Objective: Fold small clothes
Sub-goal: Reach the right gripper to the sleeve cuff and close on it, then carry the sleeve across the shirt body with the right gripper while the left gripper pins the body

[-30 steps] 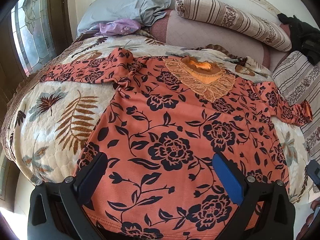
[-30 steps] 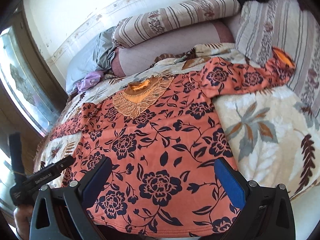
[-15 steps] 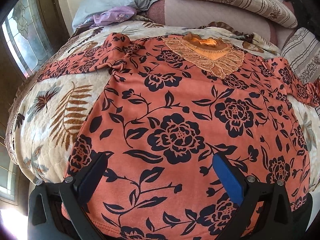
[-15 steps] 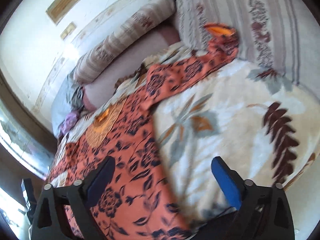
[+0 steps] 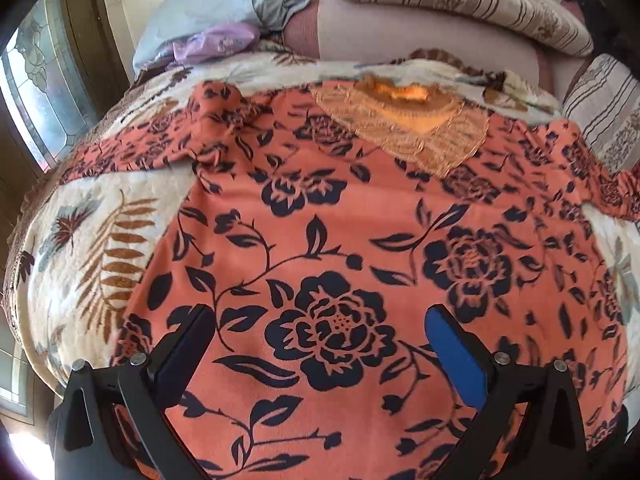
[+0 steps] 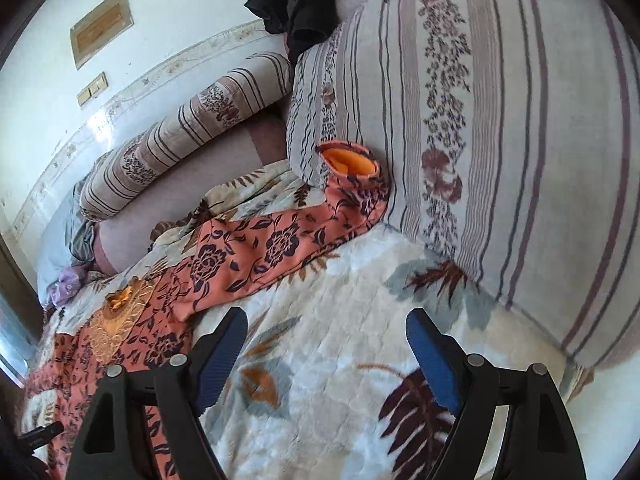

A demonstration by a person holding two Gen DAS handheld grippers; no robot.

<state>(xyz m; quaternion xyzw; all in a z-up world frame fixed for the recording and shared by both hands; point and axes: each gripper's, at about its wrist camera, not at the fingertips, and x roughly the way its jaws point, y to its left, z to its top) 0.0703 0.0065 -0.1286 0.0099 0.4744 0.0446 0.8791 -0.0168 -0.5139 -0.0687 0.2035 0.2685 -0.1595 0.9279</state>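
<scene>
Left wrist view: the left gripper point(image 5: 316, 332) is hovering with its jaws standing wide and nothing between them, tilted steeply down over the lower body of the orange flowered top point(image 5: 340, 248), which is lying spread flat, front up, on the leaf-patterned blanket point(image 5: 76, 240). In the right wrist view, the right gripper point(image 6: 326, 340) is also holding nothing; its jaws have just been closing a little yet are standing well apart over bare blanket point(image 6: 340, 360), beside the top's point(image 6: 132, 344) edge. It is pointing at a shallower slant toward the sleeve point(image 6: 280, 240), which is stretching out sideways with its cuff point(image 6: 350, 160) resting against the striped cushion point(image 6: 500, 120). Neither sleeve appears folded in and the body shows no crease, so folding is judged not yet begun. Bringing both sleeves across, then doubling the body, is still remaining.
</scene>
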